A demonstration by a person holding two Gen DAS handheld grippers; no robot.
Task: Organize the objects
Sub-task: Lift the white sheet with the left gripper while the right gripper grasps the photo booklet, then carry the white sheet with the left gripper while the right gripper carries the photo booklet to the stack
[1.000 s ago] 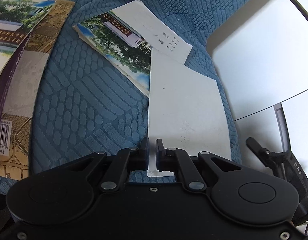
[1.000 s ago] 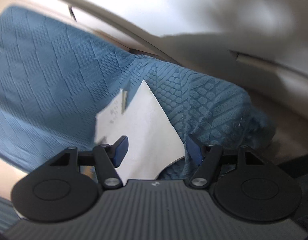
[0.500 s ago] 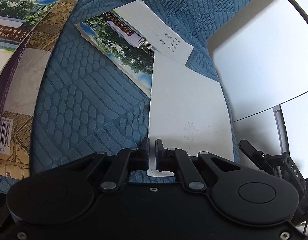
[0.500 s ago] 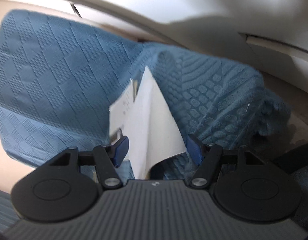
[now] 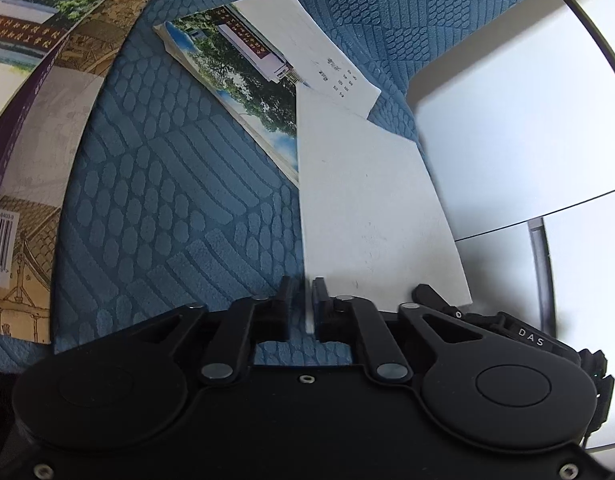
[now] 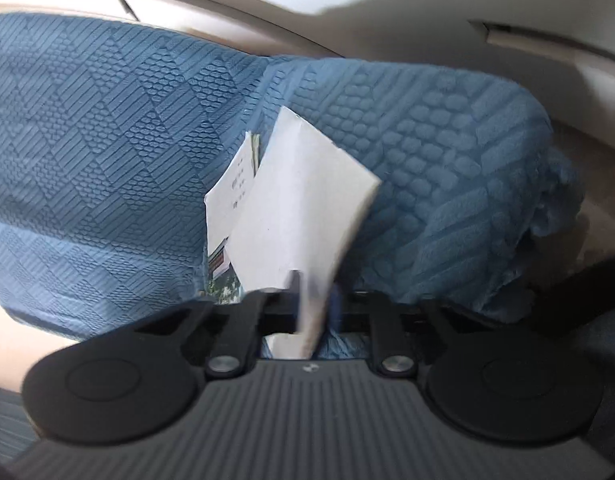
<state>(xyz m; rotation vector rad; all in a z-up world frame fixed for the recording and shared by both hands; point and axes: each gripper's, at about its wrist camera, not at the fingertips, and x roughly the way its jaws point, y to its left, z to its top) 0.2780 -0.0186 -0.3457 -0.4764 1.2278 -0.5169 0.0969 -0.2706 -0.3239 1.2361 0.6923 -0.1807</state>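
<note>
White card (image 5: 371, 208) lifted off blue textured cloth (image 5: 167, 208), near edge between both sets of fingers: right gripper (image 6: 313, 300) just closed on it, left gripper (image 5: 303, 300) just easing narrow; photo booklet (image 5: 243, 92), books (image 5: 31, 120) unsorted, most remains.

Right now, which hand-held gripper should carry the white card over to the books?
Probably the right hand-held gripper. Its jaws have just been closing and now pinch the white card. The left hand-held gripper has just been opening, loosening around the card's corner.
</note>
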